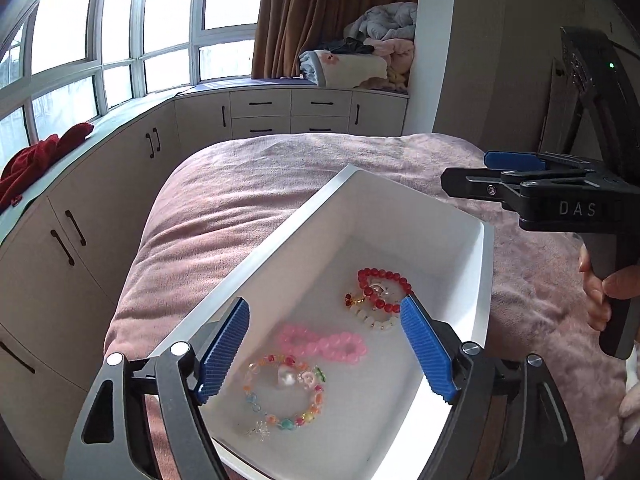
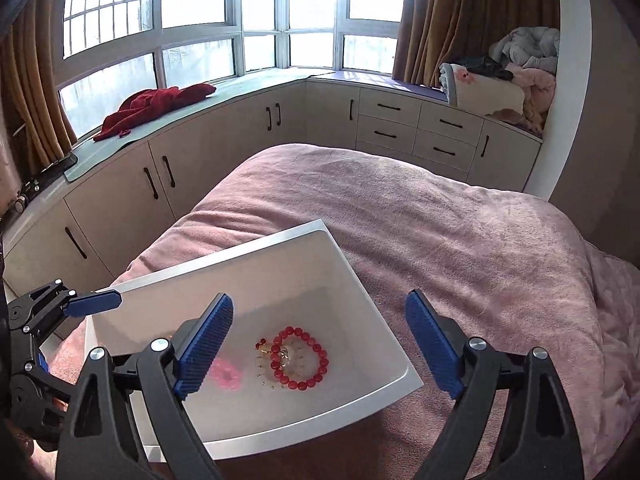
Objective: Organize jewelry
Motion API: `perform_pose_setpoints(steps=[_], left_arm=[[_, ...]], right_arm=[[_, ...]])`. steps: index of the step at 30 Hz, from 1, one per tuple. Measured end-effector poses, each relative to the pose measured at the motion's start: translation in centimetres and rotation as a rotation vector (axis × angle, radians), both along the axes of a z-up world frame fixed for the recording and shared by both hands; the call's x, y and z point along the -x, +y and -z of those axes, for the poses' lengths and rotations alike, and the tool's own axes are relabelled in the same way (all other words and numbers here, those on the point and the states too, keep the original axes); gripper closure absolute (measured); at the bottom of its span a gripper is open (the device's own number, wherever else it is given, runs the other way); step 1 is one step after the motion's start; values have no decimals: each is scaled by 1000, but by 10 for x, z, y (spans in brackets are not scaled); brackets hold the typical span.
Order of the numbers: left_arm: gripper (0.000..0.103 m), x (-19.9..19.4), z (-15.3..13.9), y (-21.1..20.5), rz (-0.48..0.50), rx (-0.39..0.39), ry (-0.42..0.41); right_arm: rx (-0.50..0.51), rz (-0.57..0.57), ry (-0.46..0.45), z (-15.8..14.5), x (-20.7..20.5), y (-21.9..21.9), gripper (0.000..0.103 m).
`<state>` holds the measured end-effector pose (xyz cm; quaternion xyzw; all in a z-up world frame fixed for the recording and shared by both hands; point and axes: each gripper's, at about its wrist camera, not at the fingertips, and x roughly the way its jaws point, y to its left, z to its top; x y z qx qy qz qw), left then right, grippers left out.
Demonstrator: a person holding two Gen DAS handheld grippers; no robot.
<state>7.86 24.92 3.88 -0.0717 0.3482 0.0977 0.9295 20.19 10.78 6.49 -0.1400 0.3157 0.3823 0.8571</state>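
Both grippers hang with jaws wide and empty over a white box (image 1: 452, 216) on a pink bedspread (image 1: 224, 200): the left gripper (image 1: 324, 352) above a multicoloured bead bracelet (image 1: 286, 392), the right gripper (image 2: 320, 352) above a red one (image 2: 298, 358). A pink bracelet (image 1: 322, 344) and a pale one (image 1: 376, 322) make four in the box; withdrawing straight upward should leave them undisturbed.

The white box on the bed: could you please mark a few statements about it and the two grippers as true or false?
1. The white rectangular plastic box sits on the pink plush bedspread. True.
2. The red round-bead bracelet lies on the bedspread. False: inside the box.
3. The left gripper stands with jaws open and empty. True.
4. The right gripper clamps the pink bead bracelet. False: open, holding nothing.
5. The multicoloured bead bracelet is in the box. True.
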Motion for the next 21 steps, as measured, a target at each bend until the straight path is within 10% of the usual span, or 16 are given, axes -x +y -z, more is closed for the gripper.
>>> perform_pose_setpoints(steps=[14, 21], left_arm=[[5, 67, -45, -13, -172, -105, -252], [4, 97, -21, -14, -184, -111, -198]], right_arm=[[-73, 52, -20, -4, 73, -60, 5], [-93, 93, -53, 9, 105, -68, 5]])
